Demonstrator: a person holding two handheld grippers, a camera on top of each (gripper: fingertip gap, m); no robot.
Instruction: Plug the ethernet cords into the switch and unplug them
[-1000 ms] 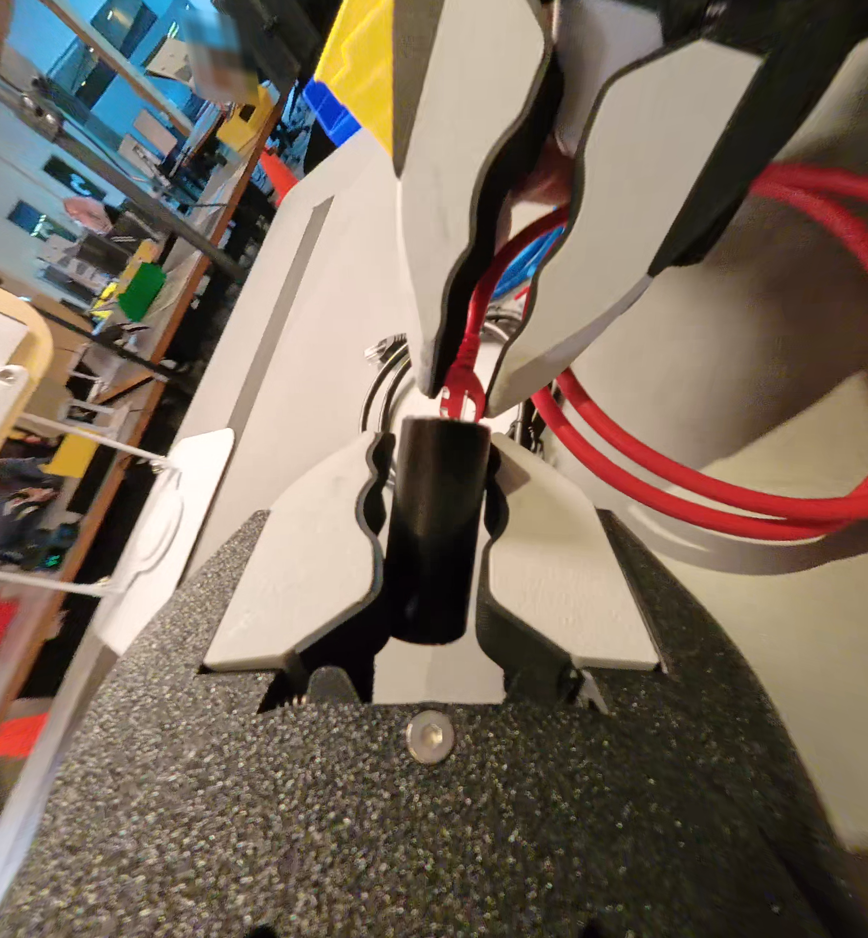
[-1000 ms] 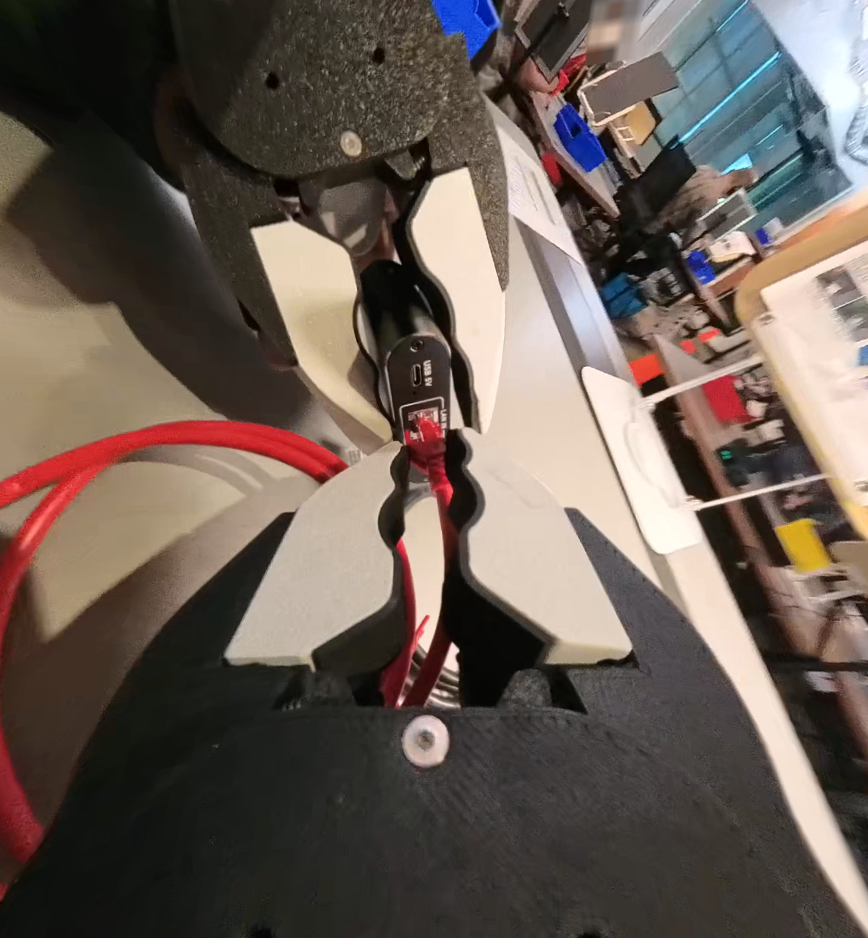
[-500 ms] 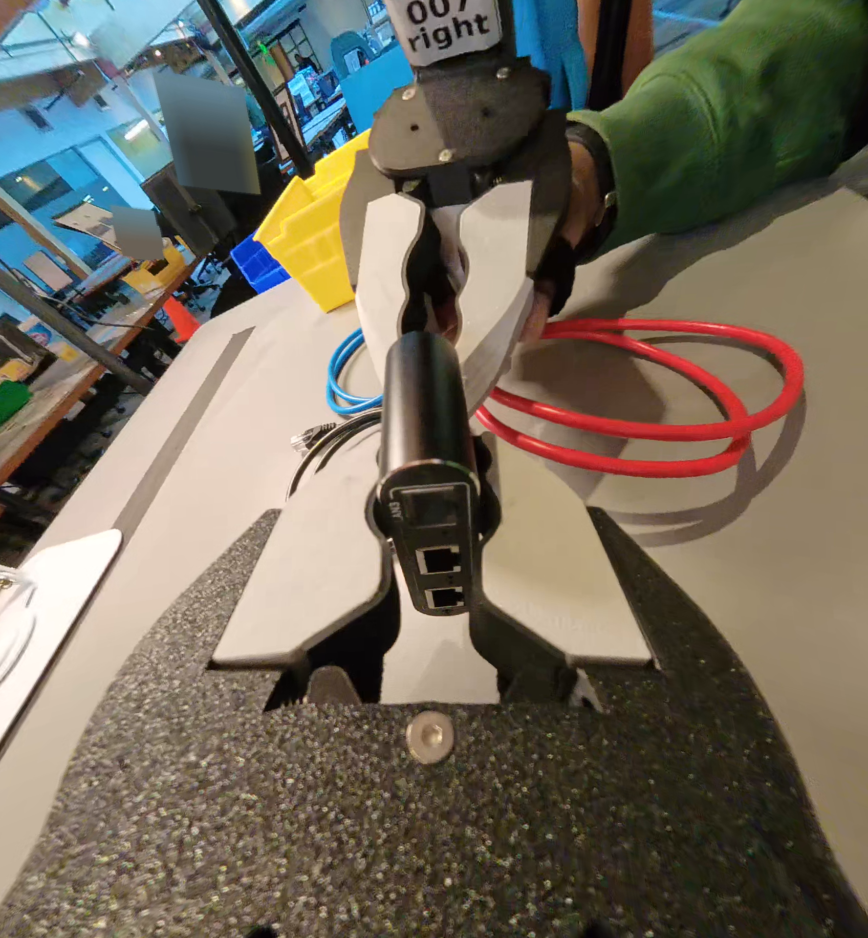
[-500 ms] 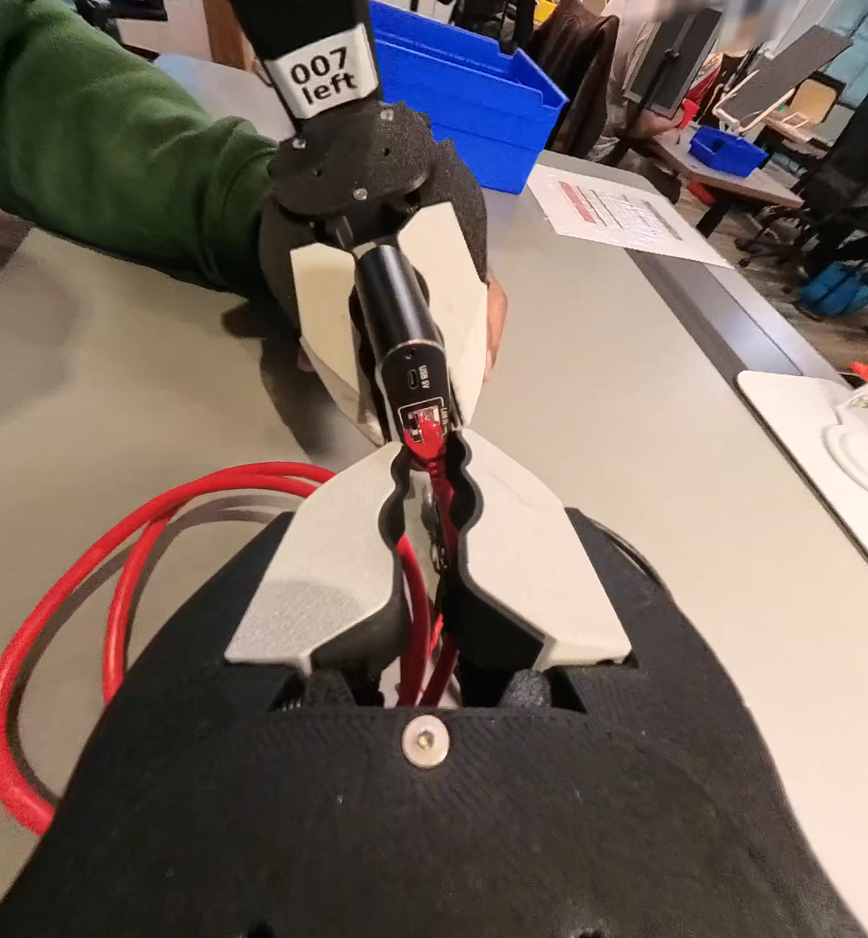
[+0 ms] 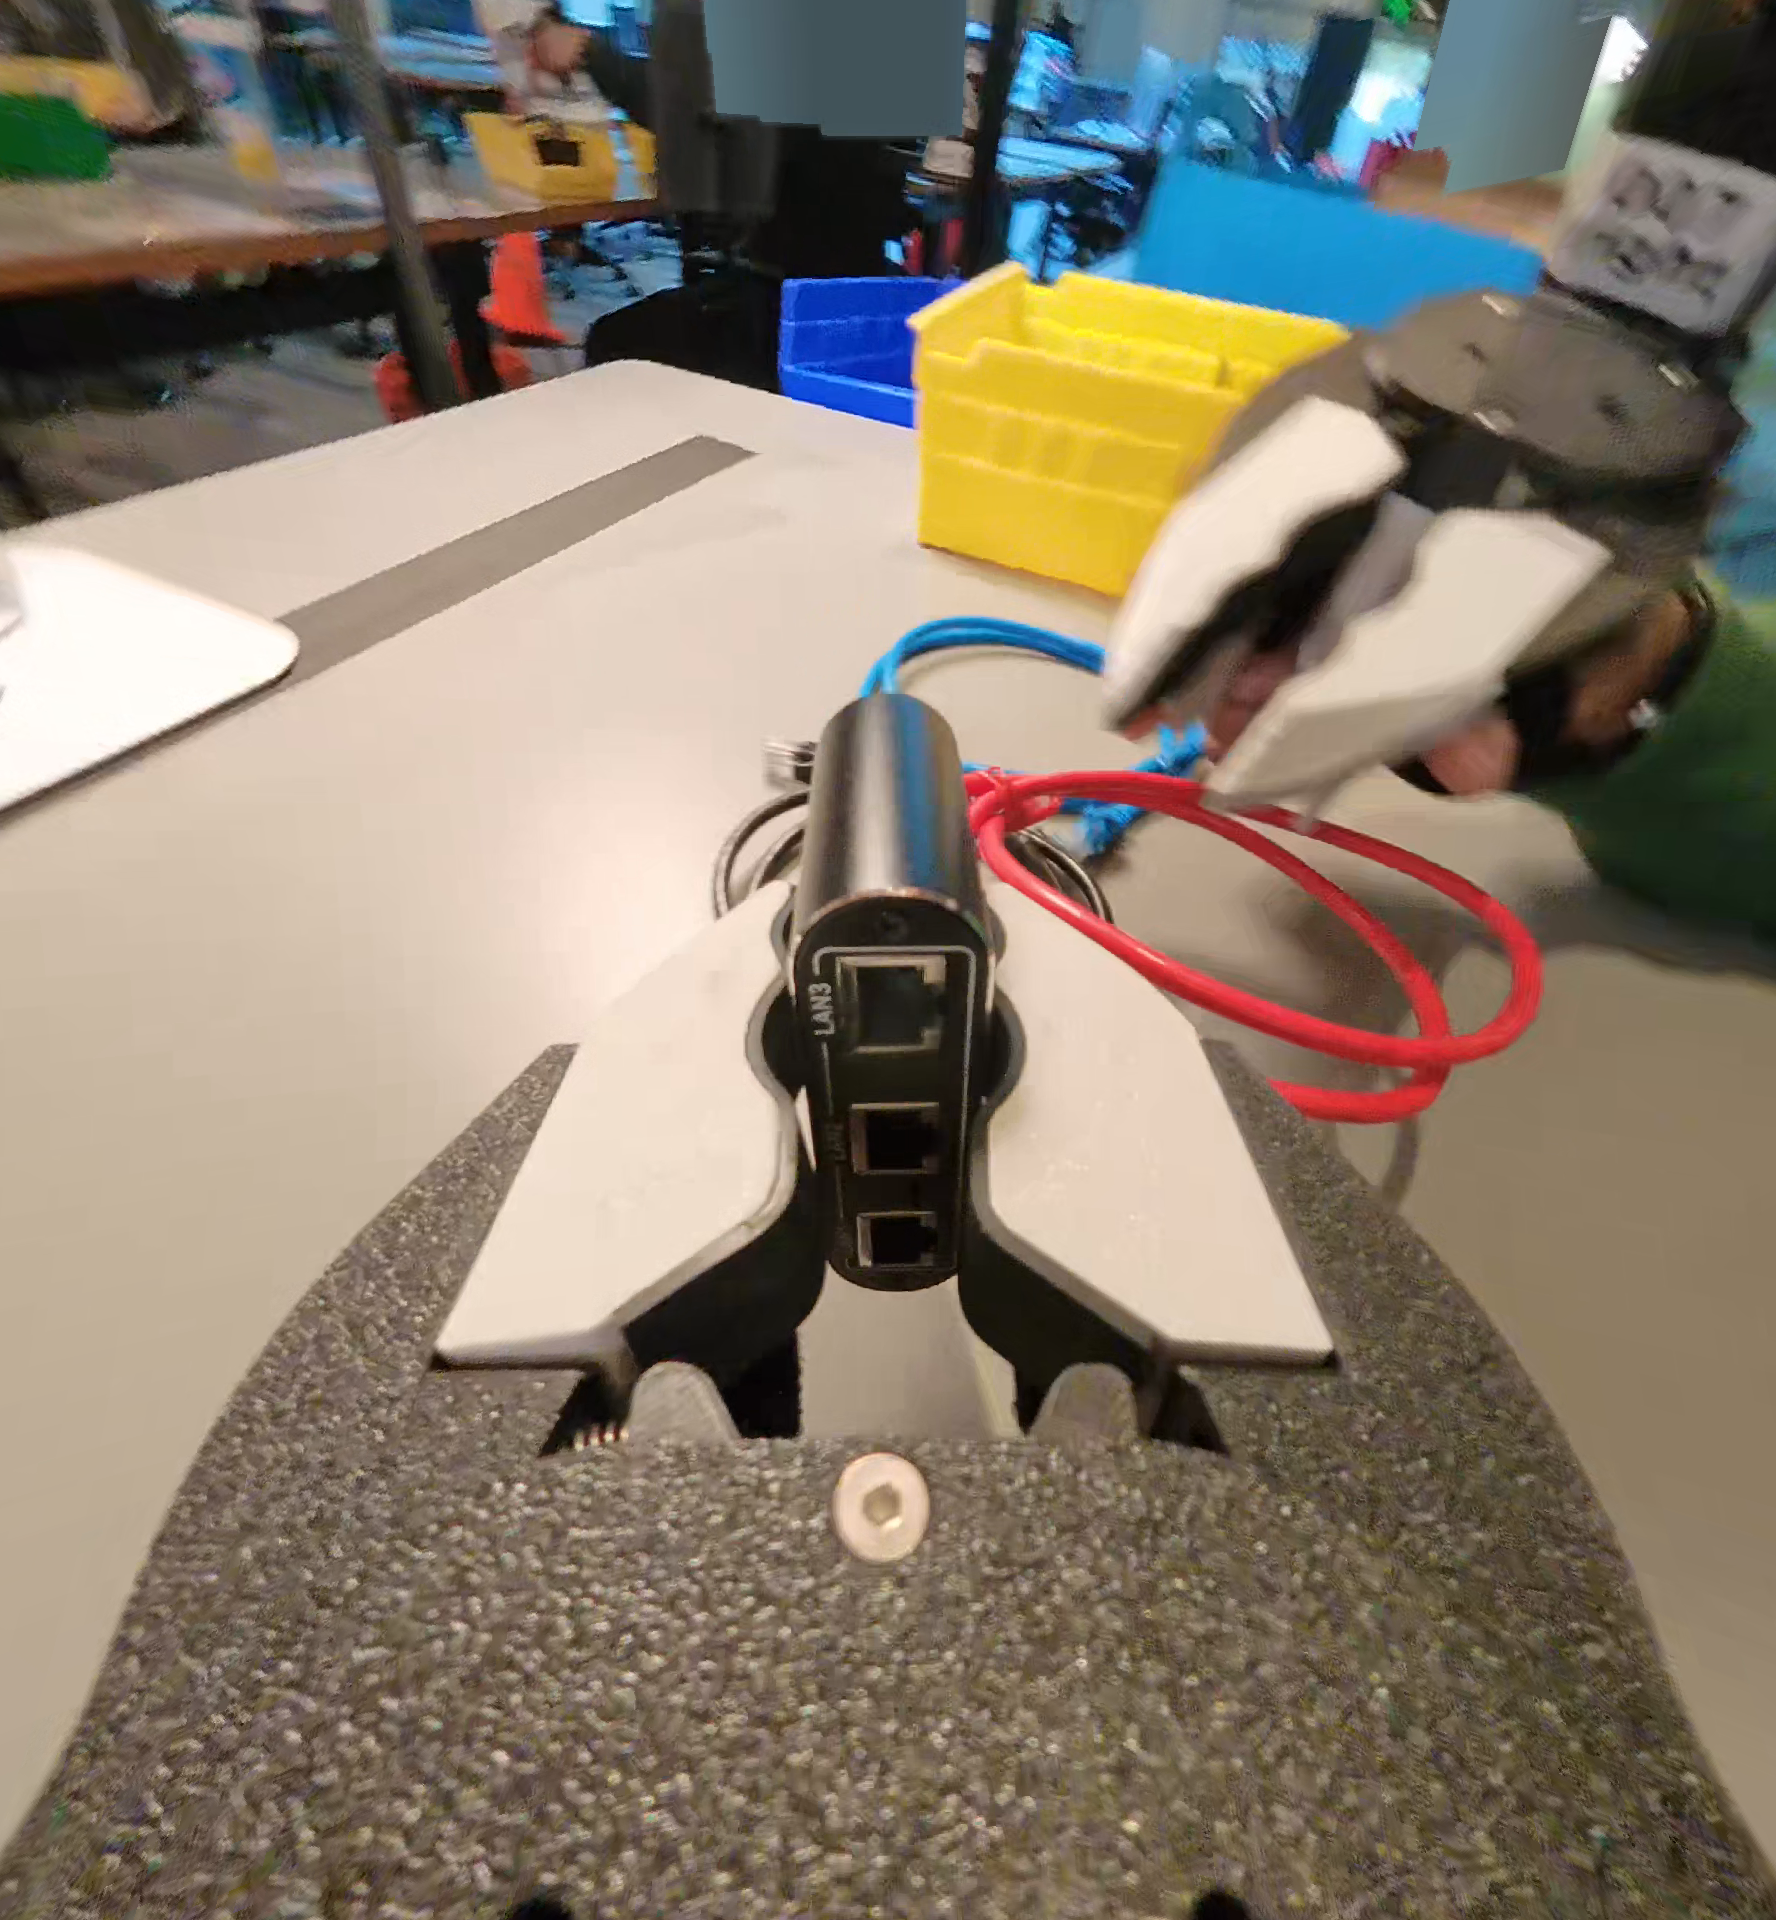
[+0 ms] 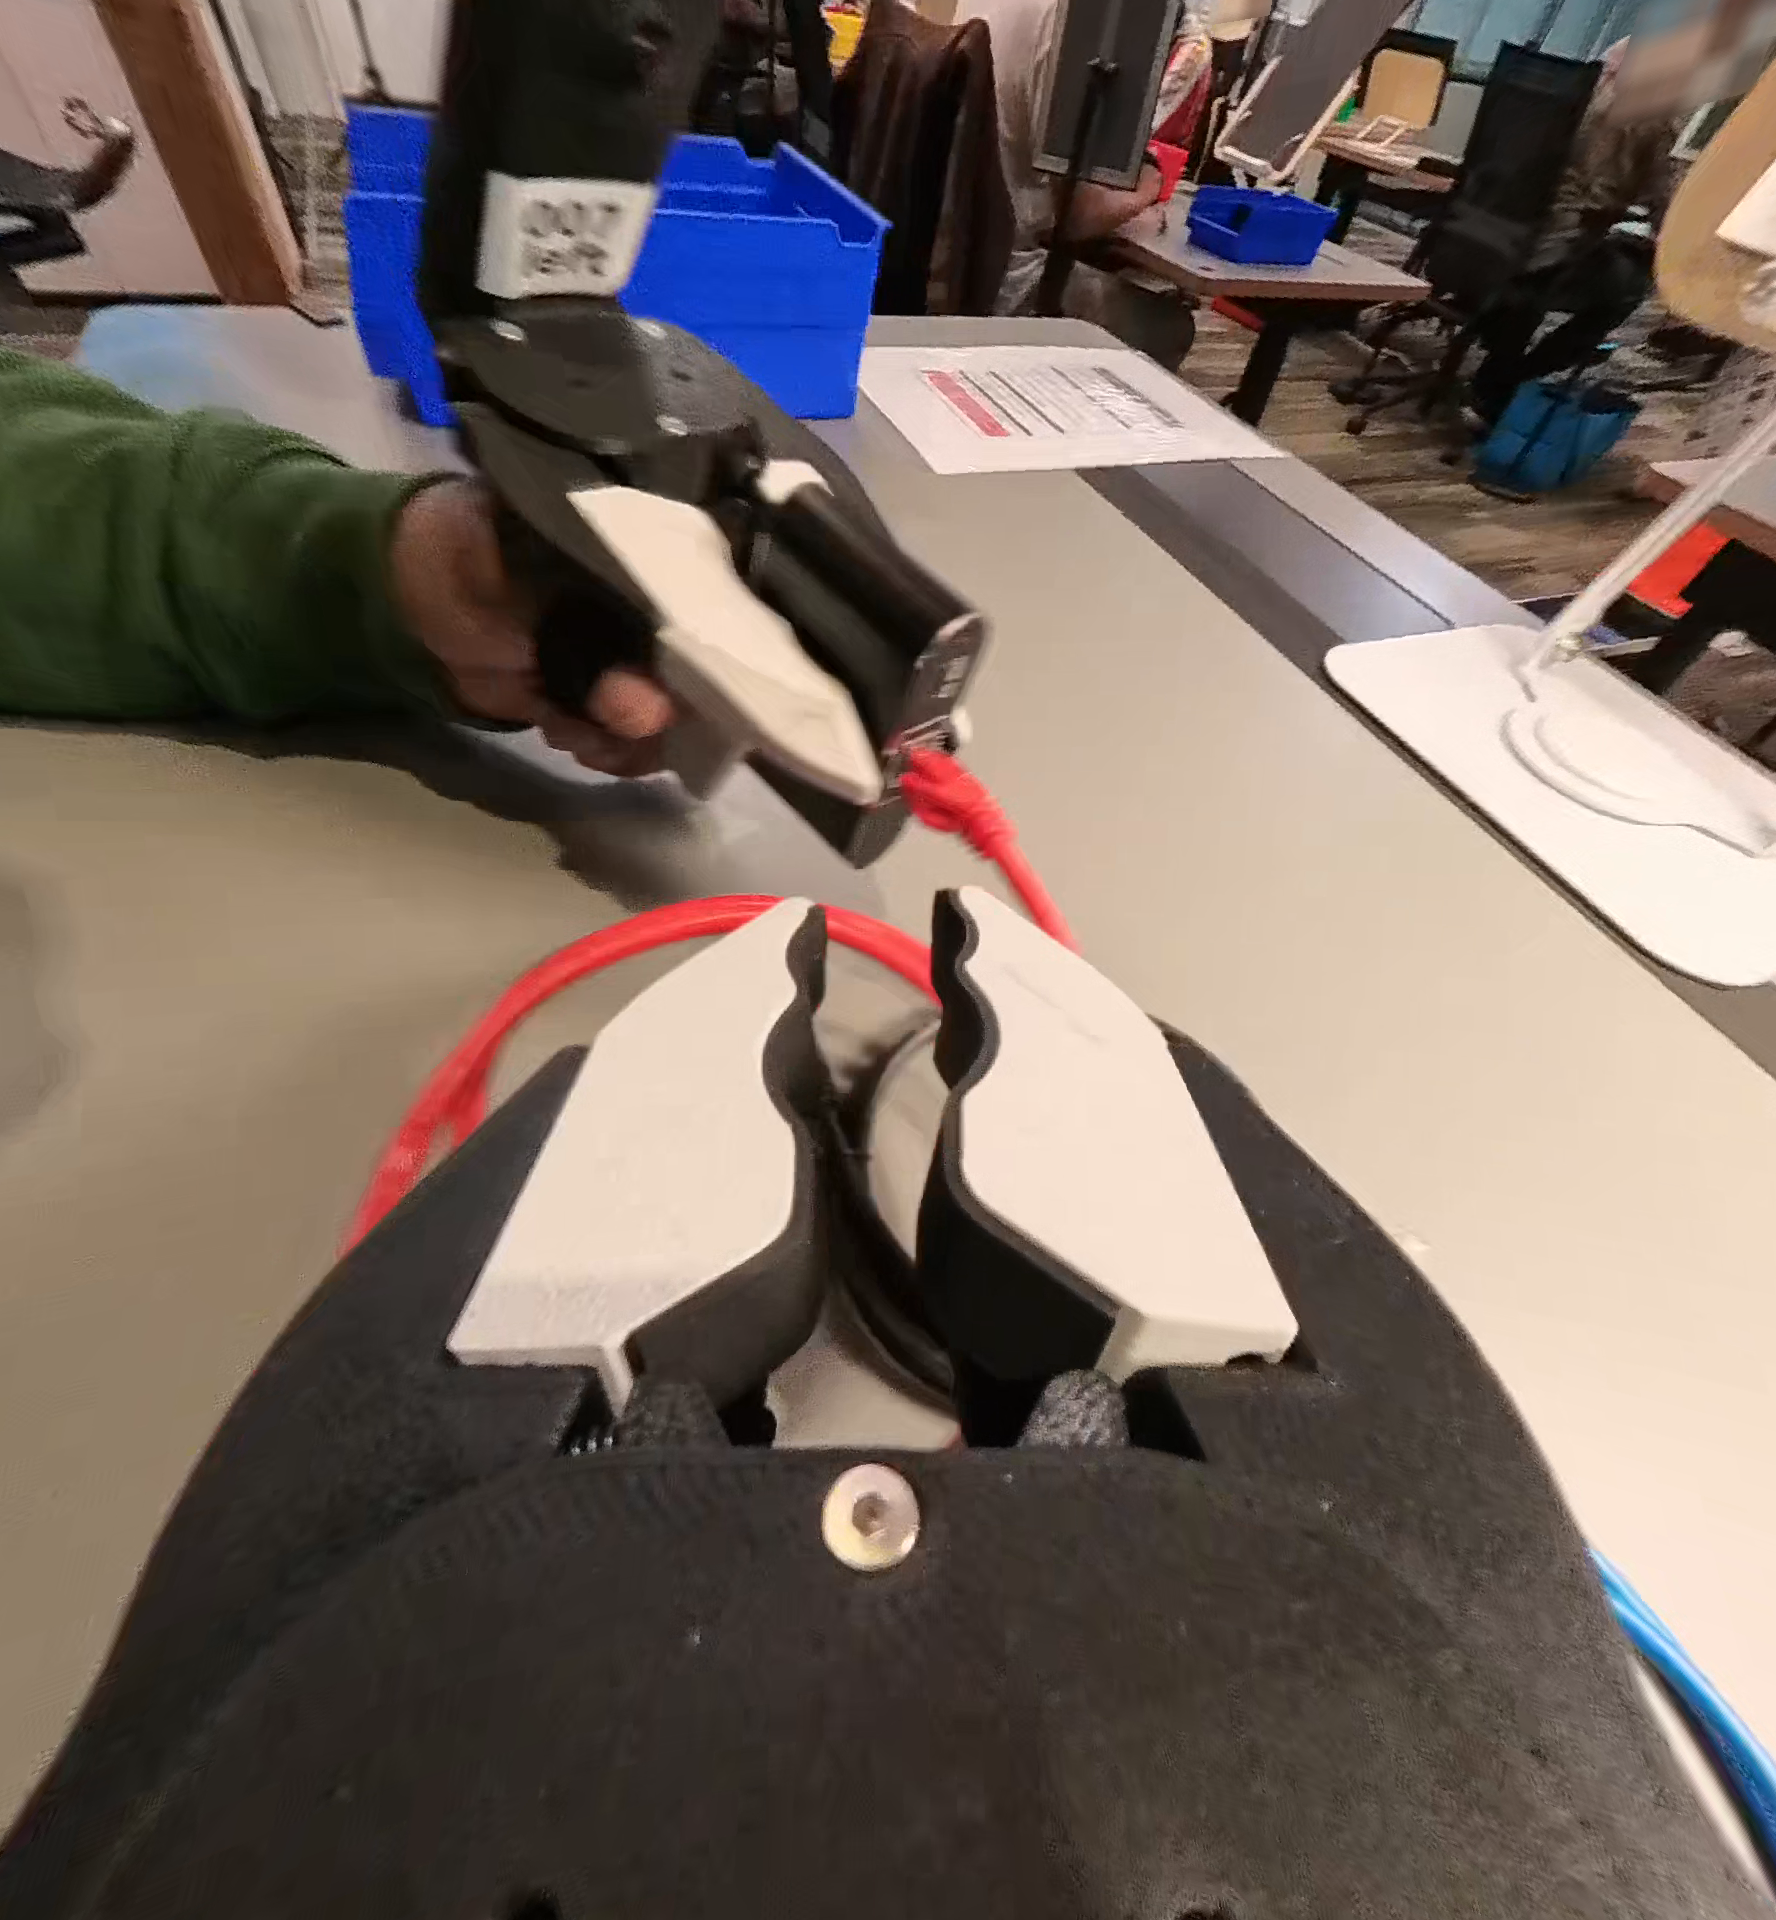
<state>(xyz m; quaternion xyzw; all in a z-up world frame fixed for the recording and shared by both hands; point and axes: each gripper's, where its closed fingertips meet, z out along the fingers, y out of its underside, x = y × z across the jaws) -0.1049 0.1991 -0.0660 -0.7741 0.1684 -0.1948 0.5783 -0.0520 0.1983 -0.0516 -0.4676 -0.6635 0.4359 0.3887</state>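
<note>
Gripping the black switch (image 5: 889, 935) in my left claw (image 5: 889, 1029), I am keeping both fingers clamped on its body above the grey table (image 5: 344, 831), its near end showing three empty ports in a column. Half a second ago my right claw (image 6: 871, 914) was pinching the red cord (image 6: 977, 821) right at the switch's far end — now it is pulled back and off to the side, its fingers standing apart with nothing between them. In the right wrist view the red plug is still sitting in the switch's far end, and the cord is drooping from it down behind my right fingers (image 6: 1092, 1143).

Counting what is lying about: one red cord looping in two turns on the table, one blue cord (image 5: 967, 649) coiling just behind it, and one black cord (image 5: 749, 852) curling under the switch. One yellow bin (image 5: 1060, 447) is standing at the far edge with a blue bin (image 5: 842, 332) beside it — the right wrist view is showing a large blue bin (image 6: 759, 270) too, and a printed sheet (image 6: 1050, 405). A white lamp base (image 5: 84, 675) is resting to the left.
</note>
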